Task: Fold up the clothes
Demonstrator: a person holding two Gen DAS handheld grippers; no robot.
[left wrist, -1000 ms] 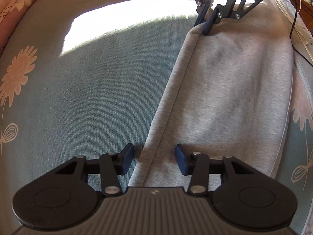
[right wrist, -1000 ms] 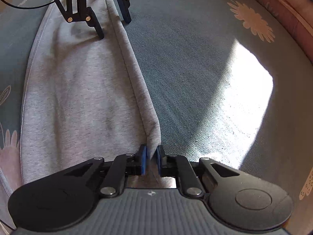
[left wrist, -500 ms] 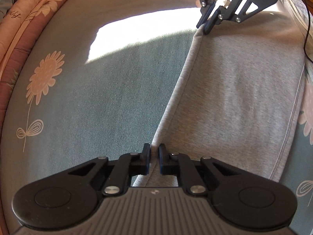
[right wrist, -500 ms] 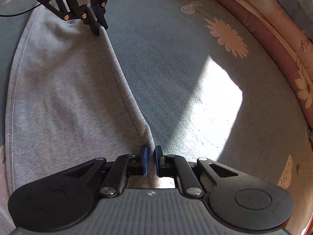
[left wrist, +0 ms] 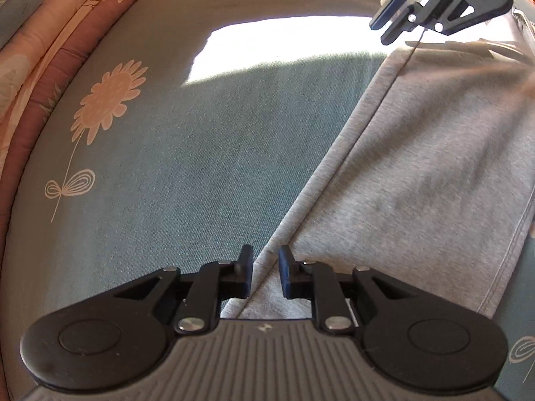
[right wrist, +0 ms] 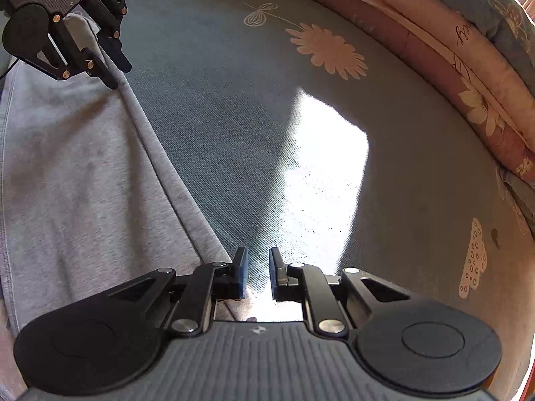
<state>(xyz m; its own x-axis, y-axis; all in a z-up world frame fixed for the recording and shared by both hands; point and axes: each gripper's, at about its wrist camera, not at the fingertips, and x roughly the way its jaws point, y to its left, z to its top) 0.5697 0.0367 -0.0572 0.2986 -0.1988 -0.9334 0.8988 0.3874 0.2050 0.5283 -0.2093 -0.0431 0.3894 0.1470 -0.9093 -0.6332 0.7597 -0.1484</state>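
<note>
Lying flat, the grey garment (left wrist: 418,173) runs off-frame; both the left hand-held gripper (left wrist: 264,275) and right hand-held gripper (right wrist: 255,274) are spread, empty.

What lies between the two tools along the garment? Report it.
The grey garment's folded edge runs from the left tool to the right tool; both tools are open, clearest in the left wrist view.

1. The black plastic left gripper (left wrist: 264,275) has 2 rounded disc-shaped lobes, silver pivot screws on its linkage bars and dark blue fingertip pads (left wrist: 247,275).
2. The black plastic right gripper (right wrist: 255,272) matches it, with brighter blue pads (right wrist: 241,272).
3. Each grey ribbed body carries 1 small white logo.
</note>
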